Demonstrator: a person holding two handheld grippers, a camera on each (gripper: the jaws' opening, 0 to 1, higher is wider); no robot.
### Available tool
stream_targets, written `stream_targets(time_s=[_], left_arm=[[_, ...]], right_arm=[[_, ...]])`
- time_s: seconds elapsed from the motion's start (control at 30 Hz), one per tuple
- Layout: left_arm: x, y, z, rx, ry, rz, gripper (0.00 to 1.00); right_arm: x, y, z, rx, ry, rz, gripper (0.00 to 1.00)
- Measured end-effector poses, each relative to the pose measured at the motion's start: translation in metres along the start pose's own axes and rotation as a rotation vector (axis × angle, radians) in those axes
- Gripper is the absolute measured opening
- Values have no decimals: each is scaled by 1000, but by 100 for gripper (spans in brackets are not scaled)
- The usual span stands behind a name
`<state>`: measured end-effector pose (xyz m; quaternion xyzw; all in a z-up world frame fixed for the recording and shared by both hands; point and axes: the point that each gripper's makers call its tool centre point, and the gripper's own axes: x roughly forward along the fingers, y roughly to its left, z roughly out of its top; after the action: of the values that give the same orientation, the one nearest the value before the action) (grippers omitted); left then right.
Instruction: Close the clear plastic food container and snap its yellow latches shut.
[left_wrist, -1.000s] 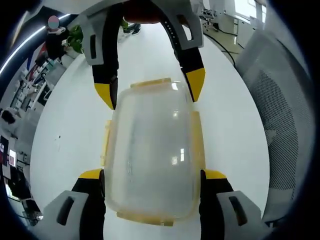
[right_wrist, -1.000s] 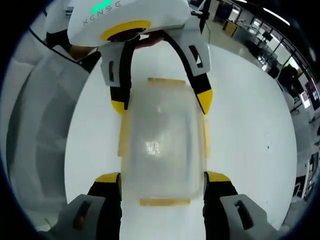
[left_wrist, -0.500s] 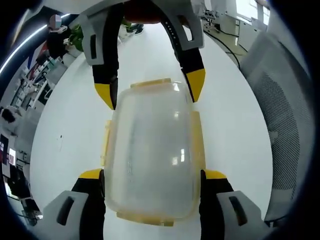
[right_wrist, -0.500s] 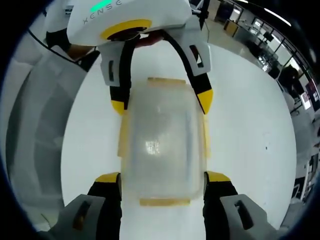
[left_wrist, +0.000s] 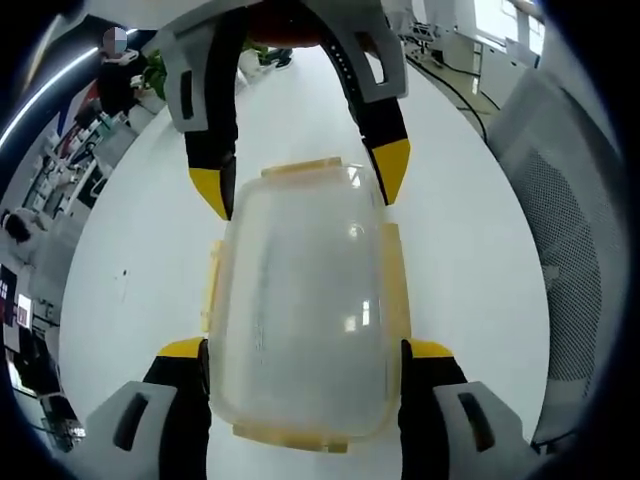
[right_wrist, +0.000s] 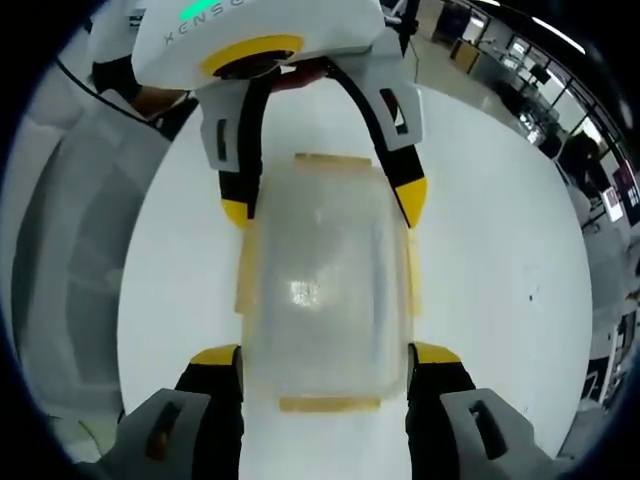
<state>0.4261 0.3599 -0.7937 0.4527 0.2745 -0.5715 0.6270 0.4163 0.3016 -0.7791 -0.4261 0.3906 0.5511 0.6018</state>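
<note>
Your left gripper (left_wrist: 305, 350) stands at the near end of the clear plastic food container (left_wrist: 305, 310), its two jaws spread and flanking the container's long sides, touching or just beside the walls; whether they press cannot be told. In the right gripper view, your right gripper (right_wrist: 325, 355) stands the same way at the opposite end, jaws spread to either side of the container.

The container rests on the white table (left_wrist: 130, 250), between the two grippers, with its lid (right_wrist: 318, 280) seated on top. Yellow latches (left_wrist: 396, 280) line all four edges. Whether any is snapped down cannot be read from either view.

Handling judgement: the container looks empty, so expect it to be light and liable to slide on the smooth table under a sideways push. The walls are thin, clear plastic, fairly stiff but able to flex, and glossy enough to slip. Take hold low on the long sides with one gripper to steady it, and press each latch at its outer flap with the other.

Beyond the container, the opposing gripper faces you. A grey mesh chair (left_wrist: 560, 230) stands past the table edge.
</note>
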Motion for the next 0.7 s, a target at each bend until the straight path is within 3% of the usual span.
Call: stream_targets(time_s=[0.53,0.63,0.7], left_arm=[[-1,0,0,17,22,6,78],[-2,-4,0,30,25,6,81],[-4,-4,1,33,11,16,88]], right_arm=[[0,0,0,-9,2,-3,67],[1,-3,-5,-17,25,-33,83],[-1,1,-2,-27,6,-21,81]])
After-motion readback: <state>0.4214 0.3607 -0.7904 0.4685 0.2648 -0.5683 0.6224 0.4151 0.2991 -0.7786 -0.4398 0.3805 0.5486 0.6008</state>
